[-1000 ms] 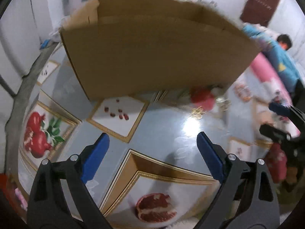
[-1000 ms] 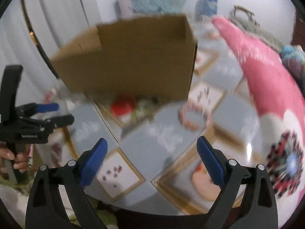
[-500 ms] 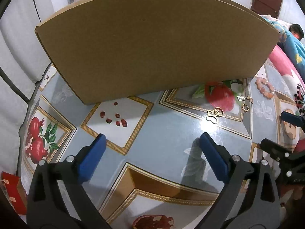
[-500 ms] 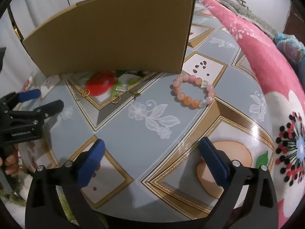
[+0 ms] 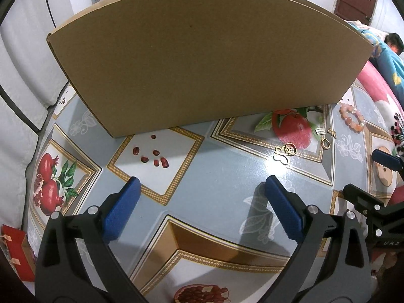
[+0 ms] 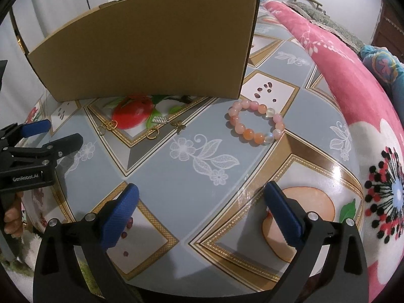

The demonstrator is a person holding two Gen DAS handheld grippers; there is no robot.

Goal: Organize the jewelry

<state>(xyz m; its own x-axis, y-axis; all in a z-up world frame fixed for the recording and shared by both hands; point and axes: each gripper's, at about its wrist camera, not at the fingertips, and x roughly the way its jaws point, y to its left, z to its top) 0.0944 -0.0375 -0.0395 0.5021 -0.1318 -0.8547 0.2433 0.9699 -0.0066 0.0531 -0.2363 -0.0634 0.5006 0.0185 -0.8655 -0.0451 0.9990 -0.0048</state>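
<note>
A pink and orange bead bracelet (image 6: pixel 257 123) lies on the patterned tablecloth, in front of the box's right corner; it also shows in the left wrist view (image 5: pixel 351 117). Small gold pieces lie to its left: a gold earring pair (image 6: pixel 109 126) (image 5: pixel 285 150), a gold ring (image 6: pixel 152 134) (image 5: pixel 325 143), a small silver clip (image 6: pixel 159 120) and a gold flower charm (image 6: pixel 180 126). My left gripper (image 5: pixel 202 189) (image 6: pixel 51 133) is open and empty above the cloth. My right gripper (image 6: pixel 200 194) (image 5: pixel 371 171) is open and empty, well short of the bracelet.
A large brown cardboard box (image 5: pixel 202 58) (image 6: pixel 151 50) stands at the back of the table. A pink flowered blanket (image 6: pixel 353 106) lies along the right edge. A red card (image 5: pixel 15 250) sits at the left edge. A person lies at far right (image 5: pixel 395 41).
Both grippers have pulled back and steadied; the views were blurred a second ago. The box now looks lower and wider, and the jewelry has come into clear view.
</note>
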